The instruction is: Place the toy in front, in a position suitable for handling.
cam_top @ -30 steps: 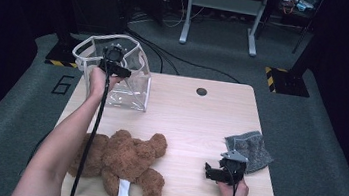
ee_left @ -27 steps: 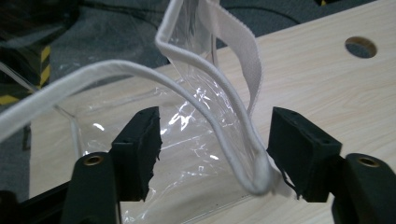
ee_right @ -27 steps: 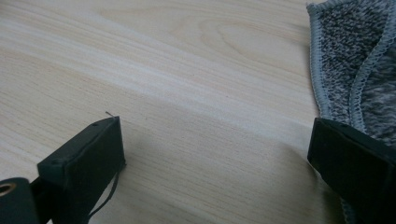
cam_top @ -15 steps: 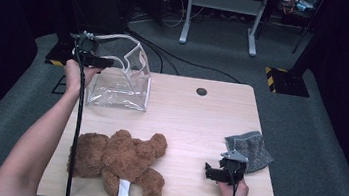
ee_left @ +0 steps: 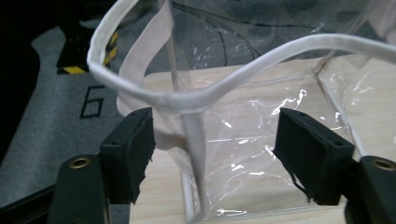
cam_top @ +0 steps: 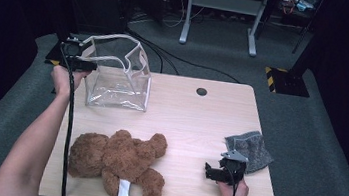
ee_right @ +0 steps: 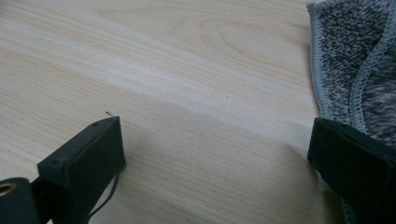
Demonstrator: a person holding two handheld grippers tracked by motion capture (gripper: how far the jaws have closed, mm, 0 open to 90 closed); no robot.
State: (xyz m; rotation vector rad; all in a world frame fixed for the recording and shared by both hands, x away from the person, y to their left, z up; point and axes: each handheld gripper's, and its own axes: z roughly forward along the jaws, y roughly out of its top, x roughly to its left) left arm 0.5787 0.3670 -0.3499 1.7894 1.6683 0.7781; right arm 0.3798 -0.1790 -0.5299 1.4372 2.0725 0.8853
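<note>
At the counter's (cam_top: 221, 114) far left, the left claw (ee_left: 212, 149) stands spread around the one clear bag's (cam_top: 119, 78) white rim, having just narrowed. One teddy bear (cam_top: 117, 161) lies near-centre. At near right, the right claw (ee_right: 215, 163) is spread beside one grey cloth (cam_top: 251, 150).

Wooden table (cam_top: 195, 115): clear bag (cam_top: 119, 83), teddy bear (cam_top: 117, 159), grey cloth (cam_top: 252, 149).

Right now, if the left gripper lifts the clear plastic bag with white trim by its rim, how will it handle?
The clear plastic bag probably sags: its rim already waves. It holds nothing, so likely light. The glossy film may slip between the left gripper's open jaws.
</note>
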